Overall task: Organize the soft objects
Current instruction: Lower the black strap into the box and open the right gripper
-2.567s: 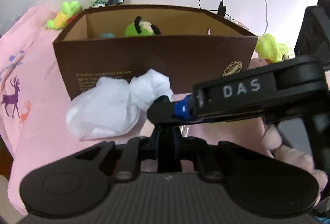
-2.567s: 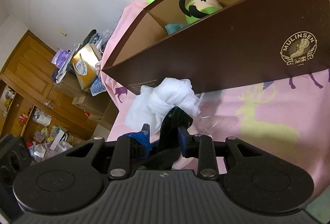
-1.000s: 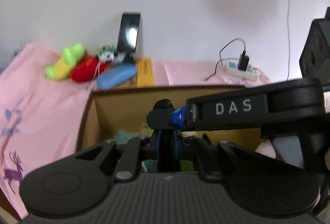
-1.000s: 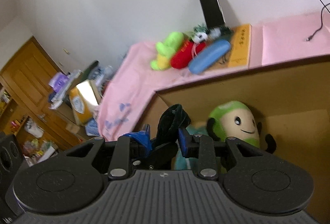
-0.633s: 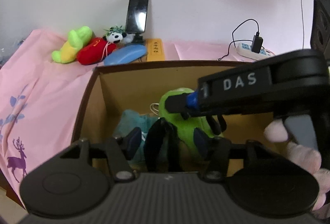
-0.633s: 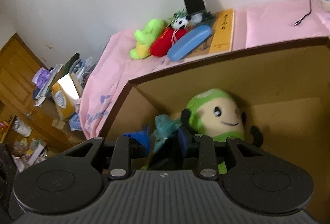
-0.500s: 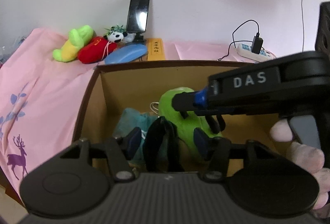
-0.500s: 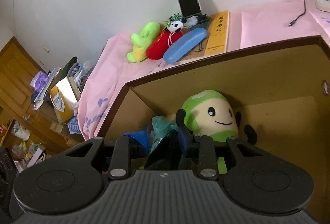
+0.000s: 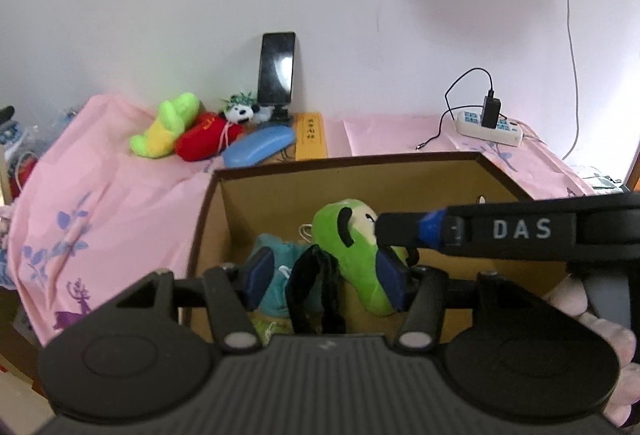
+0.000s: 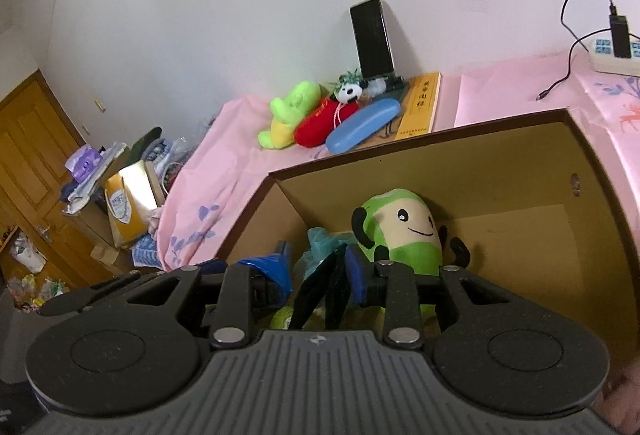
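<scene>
Over the box (image 9: 420,191), we let go.
Both grippers, left gripper (image 9: 324,277) and right gripper (image 10: 318,269), stood open around the dark cloth (image 9: 314,287); withdrawing seemed next.

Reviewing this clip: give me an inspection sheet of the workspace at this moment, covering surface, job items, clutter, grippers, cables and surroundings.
Surface: pink printed cloth.
Job's things: open brown box holds a green plush, a teal soft item and a dark fabric piece. Lime plush, red plush and panda toy lie outside, near the wall.
Clutter: phone propped upright, blue case, yellow book.
Grippers: left gripper open over the box; right gripper open, above the dark fabric.
Cables: power strip with charger and black lead.
Surroundings: white wall, wooden door, floor clutter.
</scene>
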